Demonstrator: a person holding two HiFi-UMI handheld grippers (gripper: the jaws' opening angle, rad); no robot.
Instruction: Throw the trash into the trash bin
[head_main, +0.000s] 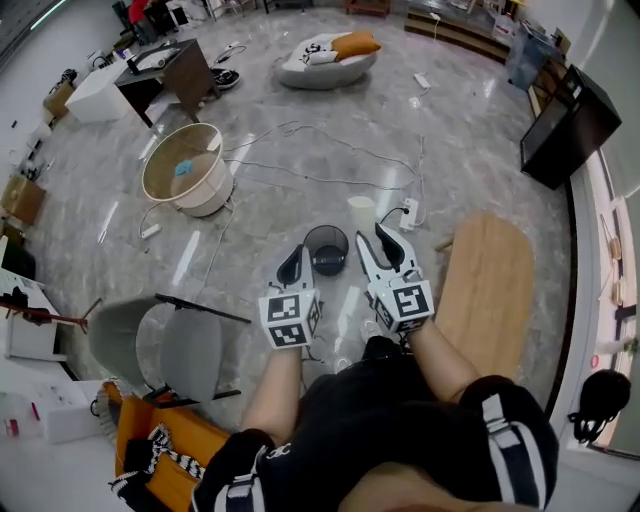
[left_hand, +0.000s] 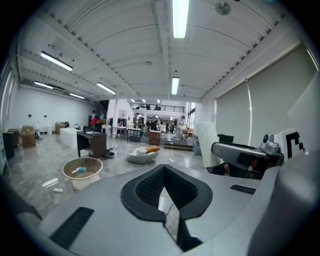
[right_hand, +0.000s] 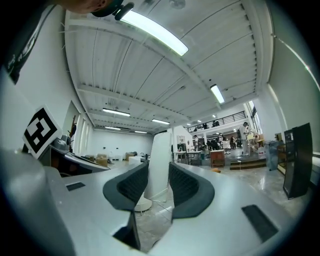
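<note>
While right tool (right_hand: 159, 169) clamps white cup (head_main: 360, 211), round dark bin (head_main: 326, 250) nearby

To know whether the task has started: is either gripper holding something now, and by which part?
The right gripper holds a white cup, its jaws pressing on the cup's opposite side walls. The left gripper holds nothing.

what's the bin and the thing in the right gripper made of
Trash bin: apparently black metal mesh, matte; its wall looks see-through. White cup in the right gripper: probably paper or thin plastic, smooth matte white; can't tell which.
</note>
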